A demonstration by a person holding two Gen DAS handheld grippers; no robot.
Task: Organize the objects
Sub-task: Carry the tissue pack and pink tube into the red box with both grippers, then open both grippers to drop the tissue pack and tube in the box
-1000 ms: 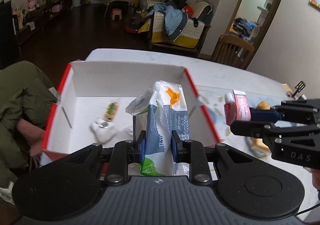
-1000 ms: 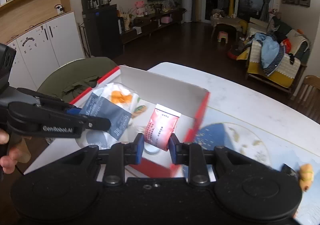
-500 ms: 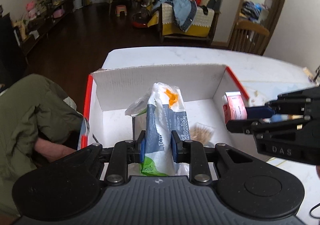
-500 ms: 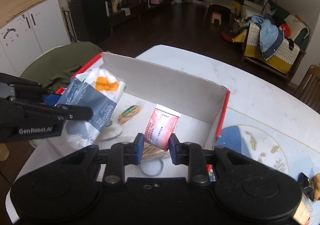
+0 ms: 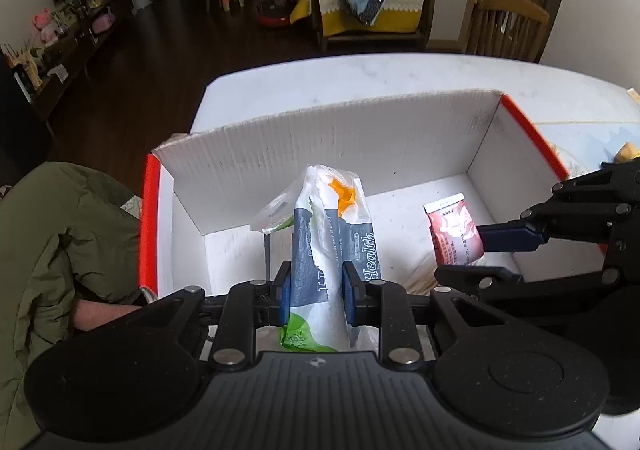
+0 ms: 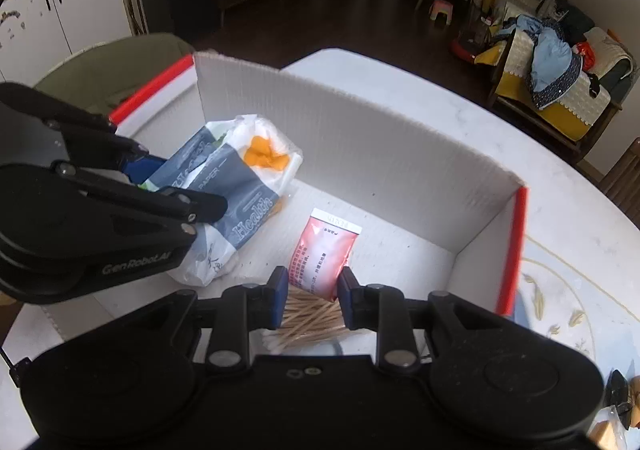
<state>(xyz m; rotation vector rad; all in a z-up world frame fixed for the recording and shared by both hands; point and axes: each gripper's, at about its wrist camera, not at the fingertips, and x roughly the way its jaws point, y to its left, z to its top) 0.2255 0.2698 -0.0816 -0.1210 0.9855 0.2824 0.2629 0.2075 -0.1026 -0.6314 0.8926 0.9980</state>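
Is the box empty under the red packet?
No, a pile of cotton swabs lies on the box floor below the red packet held by the right gripper.

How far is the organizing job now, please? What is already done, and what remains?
Done: wooden sticks already lie in the white box. In hand: the left gripper clamps the tissue pack and the right gripper clamps the red sachet, both over the box. Left: release both; a yellow item is on the table.
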